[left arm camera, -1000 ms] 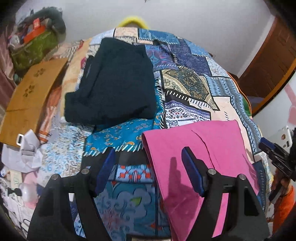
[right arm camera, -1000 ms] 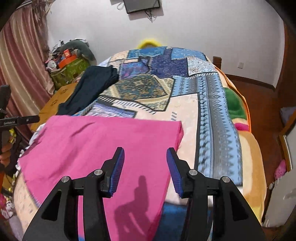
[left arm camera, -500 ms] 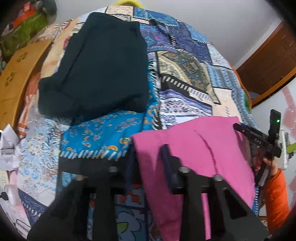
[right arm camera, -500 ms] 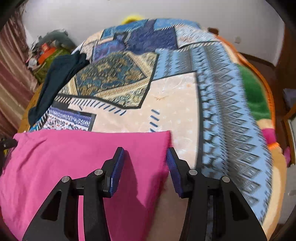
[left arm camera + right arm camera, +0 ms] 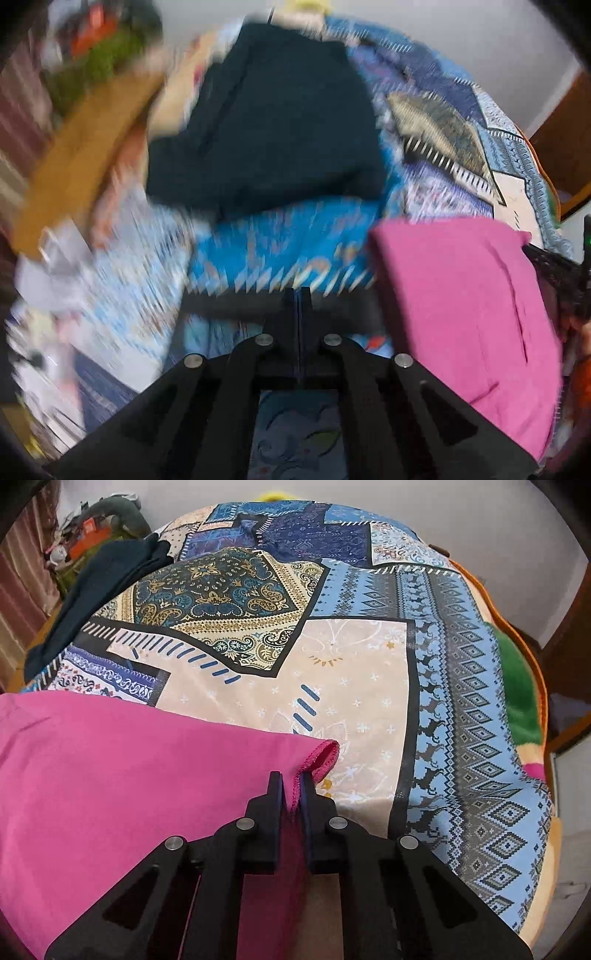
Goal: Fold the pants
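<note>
Both grippers have closed since earlier; right gripper [image 5: 291, 788] pinches pink pants [image 5: 122, 786] corner; left gripper [image 5: 300, 302] shut empty, pants to its right.

The pants [image 5: 122, 786] are plain magenta pink, with matching stitching along the hem. The bedspread [image 5: 351, 686] is patchwork: blue geometric diamonds, navy-and-gold paisley, cream with pale stars and navy dashes. A garment [image 5: 266, 122] is very dark teal. Both grippers [image 5: 291, 786] are black.

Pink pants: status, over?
Right hand-held gripper shut on pink pants corner. Left hand-held gripper shut, empty. Dark garment lies apart.
</note>
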`<state>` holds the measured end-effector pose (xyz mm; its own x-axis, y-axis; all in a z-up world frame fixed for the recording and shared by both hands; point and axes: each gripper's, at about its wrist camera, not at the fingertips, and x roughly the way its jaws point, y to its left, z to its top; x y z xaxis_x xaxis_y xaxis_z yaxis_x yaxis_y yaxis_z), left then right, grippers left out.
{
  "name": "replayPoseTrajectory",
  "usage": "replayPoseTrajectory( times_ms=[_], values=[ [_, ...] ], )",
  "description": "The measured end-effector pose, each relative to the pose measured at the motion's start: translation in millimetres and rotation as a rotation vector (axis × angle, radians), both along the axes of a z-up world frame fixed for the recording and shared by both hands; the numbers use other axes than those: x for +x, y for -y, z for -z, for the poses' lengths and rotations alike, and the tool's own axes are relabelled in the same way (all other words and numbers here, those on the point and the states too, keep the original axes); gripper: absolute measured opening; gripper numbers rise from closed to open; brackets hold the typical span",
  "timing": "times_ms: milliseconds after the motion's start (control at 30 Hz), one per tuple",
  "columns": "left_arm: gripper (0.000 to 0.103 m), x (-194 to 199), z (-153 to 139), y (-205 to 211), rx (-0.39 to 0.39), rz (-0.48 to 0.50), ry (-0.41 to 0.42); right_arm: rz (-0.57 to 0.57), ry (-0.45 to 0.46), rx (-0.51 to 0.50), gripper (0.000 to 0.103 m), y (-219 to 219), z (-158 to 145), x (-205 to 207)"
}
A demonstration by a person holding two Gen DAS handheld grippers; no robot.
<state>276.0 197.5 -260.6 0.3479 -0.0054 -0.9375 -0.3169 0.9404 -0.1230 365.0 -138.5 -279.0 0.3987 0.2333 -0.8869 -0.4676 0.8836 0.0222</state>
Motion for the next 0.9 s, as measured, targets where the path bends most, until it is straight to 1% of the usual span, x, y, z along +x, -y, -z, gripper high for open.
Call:
replayPoseTrajectory(
  times_ms=[33,100,167,200,233,267,300,333,367,400,433,500,533,600,633,700,767,867,900],
  values=[
    [0.001,-5,0,-7,-0.031,-0.015,0.009,0.0,0.003,-0.004,0.007,0,-1,-1],
    [0.002,-13,-12,-13,-0.014,-0.027,0.042,0.002,0.015,-0.008,0.007,-1,-4,-1],
    [0.002,-19,-29,-12,0.014,-0.005,0.091,0.004,0.03,-0.025,0.01,-1,-10,-3],
    [0.003,-20,-36,-10,0.025,0.007,0.105,0.005,0.037,-0.036,0.012,-3,-14,-4],
    [0.006,-21,-45,-6,0.042,0.025,0.122,0.001,0.046,-0.042,0.018,-3,-20,-8],
    [0.008,-21,-51,-3,0.054,0.039,0.136,-0.003,0.056,-0.038,0.021,-3,-26,-12],
    [0.012,-22,-59,2,0.071,0.057,0.155,-0.01,0.074,-0.025,0.026,-4,-32,-15],
    [0.018,-22,-67,7,0.086,0.077,0.177,-0.02,0.099,-0.007,0.033,-5,-42,-20],
    [0.022,-21,-74,12,0.097,0.094,0.196,-0.027,0.119,0.006,0.036,-6,-50,-26],
    [0.032,-21,-78,17,0.103,0.106,0.212,-0.035,0.143,0.025,0.044,-7,-61,-32],
    [0.042,-20,-84,23,0.106,0.123,0.235,-0.044,0.165,0.051,0.05,-8,-71,-37],
    [0.051,-15,-91,35,0.107,0.148,0.266,-0.062,0.18,0.098,0.056,-14,-85,-42],
    [0.053,-12,-94,40,0.109,0.164,0.274,-0.074,0.177,0.133,0.061,-18,-93,-45],
    [0.056,-5,-97,52,0.111,0.199,0.276,-0.099,0.154,0.191,0.066,-28,-100,-47],
    [0.059,-2,-97,56,0.108,0.212,0.275,-0.113,0.138,0.222,0.068,-34,-103,-48],
    [0.065,7,-94,65,0.087,0.241,0.264,-0.141,0.103,0.261,0.069,-47,-103,-49],
    [0.066,16,-87,73,0.071,0.263,0.241,-0.168,0.065,0.29,0.069,-59,-100,-52],
    [0.072,25,-70,79,0.058,0.266,0.196,-0.19,-0.002,0.316,0.069,-77,-87,-52],
    [0.073,26,-64,80,0.049,0.269,0.176,-0.194,-0.044,0.319,0.069,-83,-79,-52]
  ],
)
